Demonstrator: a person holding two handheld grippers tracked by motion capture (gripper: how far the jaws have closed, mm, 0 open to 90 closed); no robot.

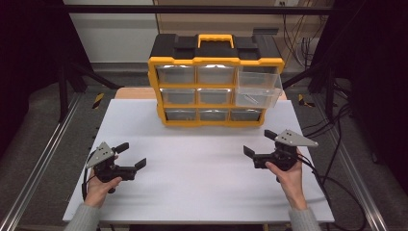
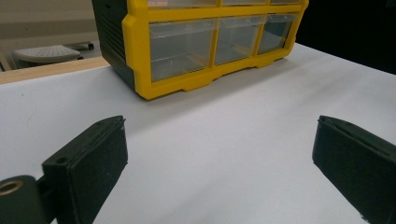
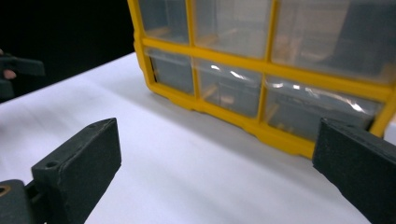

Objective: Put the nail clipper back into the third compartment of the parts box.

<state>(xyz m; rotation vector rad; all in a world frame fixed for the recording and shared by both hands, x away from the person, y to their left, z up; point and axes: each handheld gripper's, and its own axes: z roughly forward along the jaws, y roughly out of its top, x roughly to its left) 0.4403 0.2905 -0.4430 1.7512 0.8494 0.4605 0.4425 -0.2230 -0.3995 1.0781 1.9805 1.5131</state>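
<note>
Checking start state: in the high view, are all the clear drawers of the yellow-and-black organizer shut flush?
No, the clear plastic drawer at the top right juts forward out of the yellow-and-black drawer organizer, while the others sit flush.

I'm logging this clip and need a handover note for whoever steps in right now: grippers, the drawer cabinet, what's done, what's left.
Left gripper: open, empty, held low over the white table at its near left.
Right gripper: open, empty, at the near right, pointed toward the cabinet.
Yellow and black drawer cabinet: stands at the far middle of the table, three rows of three clear drawers. The top right drawer and the middle right drawer stick out; the other seven sit flush.
Done: nothing is gripped; two drawers are out.
Left: likely a move to the right-hand drawers, which the right gripper is nearer; contents are too blurred to tell.
</note>
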